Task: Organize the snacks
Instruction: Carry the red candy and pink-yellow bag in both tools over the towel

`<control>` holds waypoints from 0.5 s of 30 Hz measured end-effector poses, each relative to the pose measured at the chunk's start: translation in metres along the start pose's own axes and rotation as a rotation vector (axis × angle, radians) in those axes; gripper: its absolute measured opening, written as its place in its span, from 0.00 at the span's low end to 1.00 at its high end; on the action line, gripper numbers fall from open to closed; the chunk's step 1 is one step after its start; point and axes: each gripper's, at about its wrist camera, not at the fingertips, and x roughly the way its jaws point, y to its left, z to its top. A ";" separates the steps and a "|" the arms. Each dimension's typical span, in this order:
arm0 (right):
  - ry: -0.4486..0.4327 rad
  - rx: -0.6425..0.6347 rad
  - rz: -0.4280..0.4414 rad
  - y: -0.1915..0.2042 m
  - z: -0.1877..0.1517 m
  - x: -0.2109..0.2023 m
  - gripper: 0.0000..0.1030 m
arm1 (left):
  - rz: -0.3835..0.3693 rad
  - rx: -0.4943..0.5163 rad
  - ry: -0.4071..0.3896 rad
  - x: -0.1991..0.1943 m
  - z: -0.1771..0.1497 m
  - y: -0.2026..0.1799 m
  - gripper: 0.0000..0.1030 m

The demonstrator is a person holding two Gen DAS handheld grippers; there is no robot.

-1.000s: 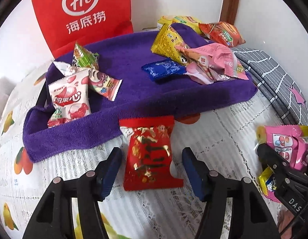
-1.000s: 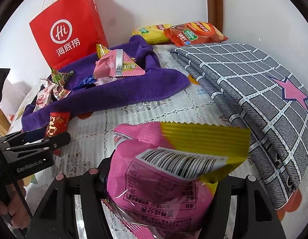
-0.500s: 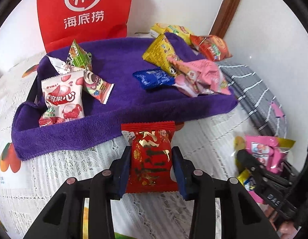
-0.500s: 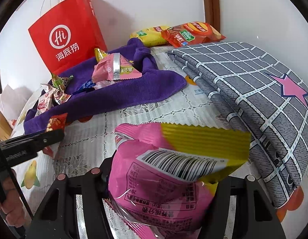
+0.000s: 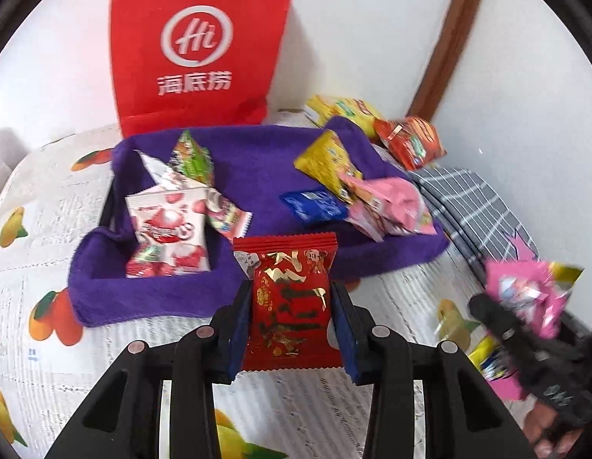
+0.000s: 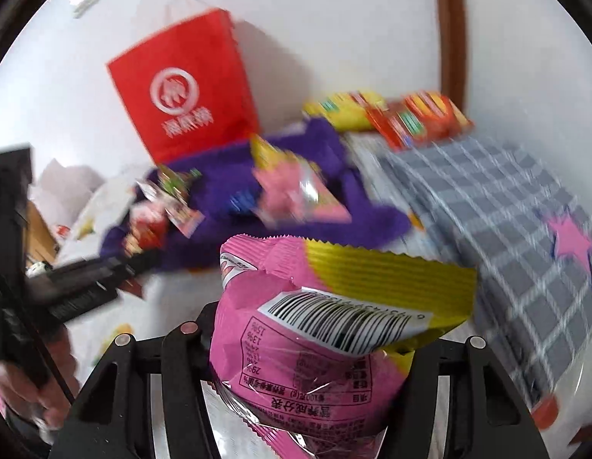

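Observation:
My left gripper [image 5: 292,325] is shut on a red and gold snack packet [image 5: 290,298] and holds it above the tablecloth, just in front of the purple towel [image 5: 257,176]. Several snack packets lie on the towel: a red and white one [image 5: 167,229] at the left, and yellow [image 5: 328,160], blue [image 5: 315,204] and pink [image 5: 387,206] ones at the right. My right gripper [image 6: 307,352] is shut on a pink and yellow snack bag [image 6: 315,329]; it also shows in the left wrist view [image 5: 525,294]. The right wrist view is blurred.
A red paper bag [image 5: 198,46] stands against the wall behind the towel. Yellow [image 5: 345,109] and orange [image 5: 410,141] chip bags lie in the back corner. A folded grey checked cloth [image 6: 506,229] lies to the right. A fruit-print tablecloth [image 5: 35,267] covers the table.
My left gripper closed on the red packet and lifted it off the table, toward the towel. My right gripper, still holding the pink bag, rose and swung.

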 end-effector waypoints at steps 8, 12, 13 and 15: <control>-0.069 -0.054 0.073 0.027 0.051 0.012 0.56 | 0.103 -0.060 -0.058 -0.004 0.010 0.031 0.36; -0.078 -0.074 0.093 0.037 0.073 0.036 0.56 | 0.162 -0.076 -0.079 -0.004 0.014 0.042 0.36; -0.071 -0.072 0.105 0.040 0.079 0.045 0.56 | 0.180 -0.078 -0.086 -0.004 0.015 0.044 0.36; -0.056 -0.065 0.130 0.045 0.087 0.058 0.56 | 0.199 -0.088 -0.099 -0.006 0.015 0.048 0.36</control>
